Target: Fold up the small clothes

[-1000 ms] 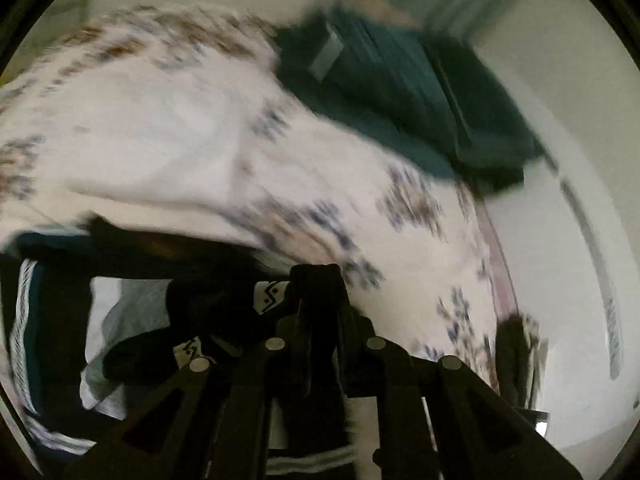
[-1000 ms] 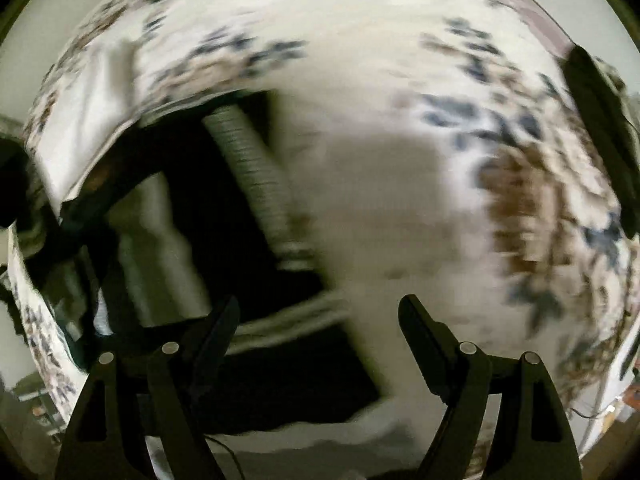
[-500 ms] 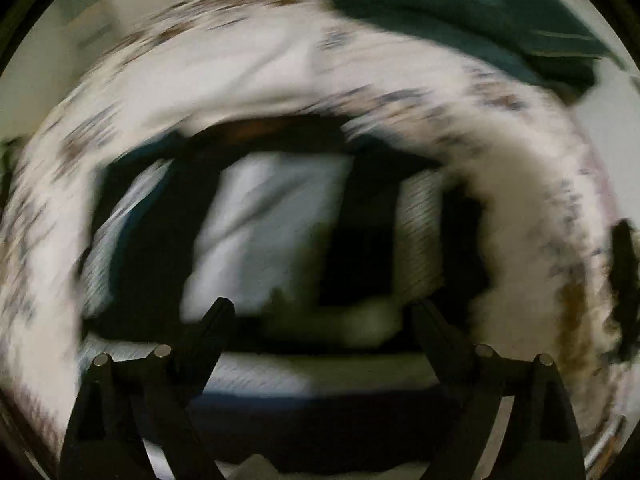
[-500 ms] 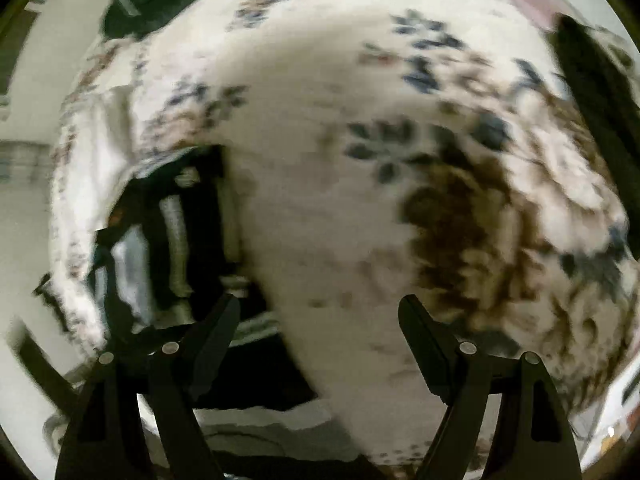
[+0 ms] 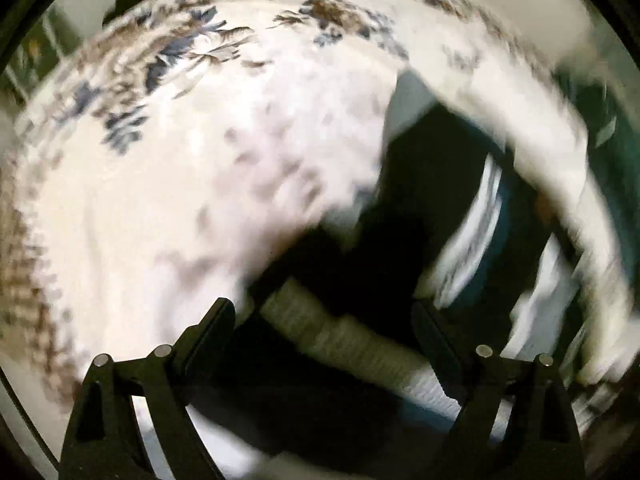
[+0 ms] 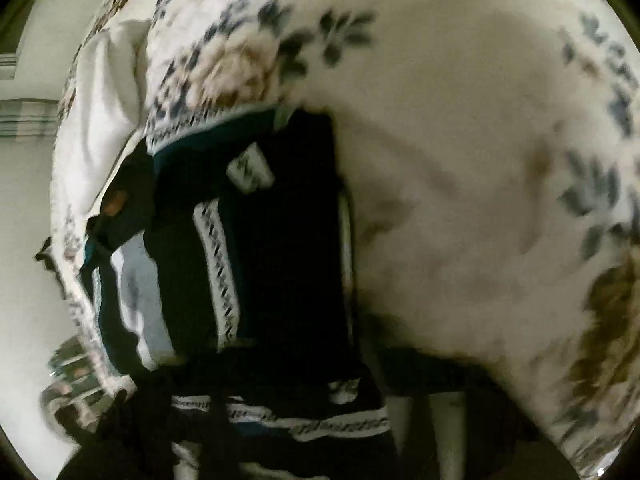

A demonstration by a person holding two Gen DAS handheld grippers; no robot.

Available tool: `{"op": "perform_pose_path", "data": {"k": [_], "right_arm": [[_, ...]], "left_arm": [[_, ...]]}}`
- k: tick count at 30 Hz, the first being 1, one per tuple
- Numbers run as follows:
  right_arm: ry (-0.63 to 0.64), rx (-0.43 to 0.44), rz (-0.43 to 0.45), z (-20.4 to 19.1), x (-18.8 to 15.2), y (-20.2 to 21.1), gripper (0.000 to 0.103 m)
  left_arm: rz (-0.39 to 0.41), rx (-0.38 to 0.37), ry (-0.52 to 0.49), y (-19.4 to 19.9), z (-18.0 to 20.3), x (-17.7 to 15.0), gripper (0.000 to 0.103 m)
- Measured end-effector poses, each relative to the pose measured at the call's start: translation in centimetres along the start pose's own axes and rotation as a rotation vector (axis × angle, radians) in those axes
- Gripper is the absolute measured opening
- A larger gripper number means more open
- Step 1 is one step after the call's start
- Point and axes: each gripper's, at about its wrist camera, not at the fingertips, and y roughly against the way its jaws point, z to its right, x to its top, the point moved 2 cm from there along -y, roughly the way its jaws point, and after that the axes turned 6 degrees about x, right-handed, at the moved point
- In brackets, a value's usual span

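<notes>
A dark garment [image 6: 280, 240] with teal edging, patterned white bands and a pale grey panel lies on a floral bedspread [image 6: 460, 160]. In the right wrist view its banded hem is bunched at the bottom, where my right gripper's fingers are buried in dark cloth. Those jaws are closing on it. In the left wrist view my left gripper [image 5: 322, 306] stands open just above the same garment [image 5: 420, 200]. A ribbed pale band [image 5: 340, 332] runs across between its fingers [image 5: 216, 320], which do not press on it. The picture is blurred by motion.
The bedspread [image 5: 200, 160] fills most of both views. A teal pile of clothes [image 5: 608, 120] shows at the right edge of the left wrist view. A white fold of cloth [image 6: 104, 120] lies left of the garment, with pale floor [image 6: 24, 240] beyond the bed's edge.
My left gripper went from shut to open and swung across to the garment's ribbed band. The right gripper came down onto the garment, and its fingers, open before, are now lost in the cloth.
</notes>
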Motion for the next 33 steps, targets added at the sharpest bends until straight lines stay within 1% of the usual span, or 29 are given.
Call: {"op": "perform_pose_path", "data": {"k": [1,4,5,6,7,8,9,10,11,12,14,15,16,17,18,19,20,21,22,23,25,27,28,29,30,31,32,33], "right_arm": [[0.008,0.003,0.031,-0.1,-0.4,0.6,0.01],[0.062,-0.033,0.096,-0.9,-1.1,2.3,0.009],[0.07,-0.061,0.091,-0.8,-1.1,2.4,0.009],[0.077,-0.075,0.047,-0.8,-1.1,1.9,0.009],[0.075,-0.076,0.012,-0.9,-1.0,1.5,0.009],[0.076,-0.082,-0.015,-0.9,-0.8,1.2,0.009],[0.077,-0.095,-0.043,-1.0,-0.5,0.9,0.017],[0.076,-0.113,-0.055,-1.2,-0.1,1.1,0.02],[0.079,-0.118,-0.044,-1.4,0.1,1.6,0.025],[0.088,-0.127,-0.015,-1.9,0.5,2.4,0.035],[0.125,-0.132,0.04,-3.5,1.2,3.8,0.047],[0.157,-0.114,0.051,-4.9,1.6,4.2,0.048],[0.185,-0.095,0.042,-6.1,1.9,4.1,0.048],[0.229,-0.073,0.014,-7.9,2.2,3.6,0.053],[0.273,-0.065,-0.014,-9.6,2.5,2.9,0.058],[0.305,-0.056,-0.039,-11.0,2.8,2.1,0.058],[0.312,-0.059,-0.052,-11.7,3.2,1.4,0.058],[0.304,-0.072,-0.051,-11.9,3.8,1.0,0.058],[0.285,-0.097,-0.038,-11.7,4.7,0.8,0.058],[0.268,-0.12,-0.023,-11.0,5.4,0.9,0.058],[0.222,-0.195,0.036,-8.8,7.6,1.5,0.058],[0.142,-0.248,0.056,-6.0,9.9,1.6,0.058],[0.081,-0.231,0.039,-4.5,10.7,1.2,0.058],[0.033,-0.202,0.003,-3.3,11.2,0.6,0.058],[-0.018,-0.144,-0.041,-2.3,11.5,-0.4,0.058],[-0.037,-0.075,-0.087,-2.1,11.5,-1.5,0.058],[-0.032,-0.042,-0.12,-2.2,11.3,-2.3,0.058],[-0.016,-0.041,-0.127,-2.6,11.0,-3.0,0.053]], "left_arm": [[-0.008,-0.035,0.019,-0.6,0.0,0.9,0.09],[-0.003,-0.081,0.018,-2.0,1.1,2.7,0.088],[0.004,-0.09,0.0,-2.8,1.5,3.4,0.075],[0.004,-0.096,-0.02,-3.3,2.0,4.0,0.036],[-0.014,-0.09,-0.043,-4.1,2.2,4.2,0.021],[-0.034,-0.078,-0.063,-4.7,2.3,4.3,0.011],[-0.028,-0.074,-0.073,-5.0,2.3,4.4,0.01],[-0.012,-0.074,-0.08,-5.0,2.0,4.6,0.01],[-0.007,-0.078,-0.089,-5.0,1.8,4.7,0.01],[-0.009,-0.083,-0.095,-4.8,1.6,4.7,0.01],[-0.005,-0.104,-0.097,-4.2,1.1,4.9,0.01],[-0.004,-0.117,-0.099,-3.8,0.8,5.1,0.013],[-0.008,-0.12,-0.099,-3.6,0.6,5.4,0.014],[-0.02,-0.125,-0.096,-3.4,0.2,5.6,0.015],[-0.034,-0.136,-0.089,-3.4,0.0,5.8,0.019],[-0.042,-0.146,-0.086,-3.4,-0.2,6.2,0.023],[-0.042,-0.146,-0.09,-3.3,-0.3,6.5,0.033],[-0.039,-0.143,-0.1,-3.3,-0.2,6.8,0.048],[-0.034,-0.142,-0.113,-3.3,-0.1,7.0,0.054],[-0.025,-0.148,-0.125,-3.1,0.1,7.2,0.057],[-0.004,-0.156,-0.165,-2.9,0.6,7.6,0.057],[0.01,-0.164,-0.205,-2.9,1.2,7.7,0.058],[0.018,-0.161,-0.221,-2.8,1.4,7.6,0.058],[0.021,-0.163,-0.235,-2.8,1.5,7.4,0.058],[0.021,-0.166,-0.247,-2.9,1.6,7.0,0.058],[0.02,-0.165,-0.261,-2.9,1.6,6.6,0.058],[0.016,-0.162,-0.273,-2.9,1.6,6.2,0.058],[0.011,-0.163,-0.284,-3.0,1.6,5.9,0.058]]}}
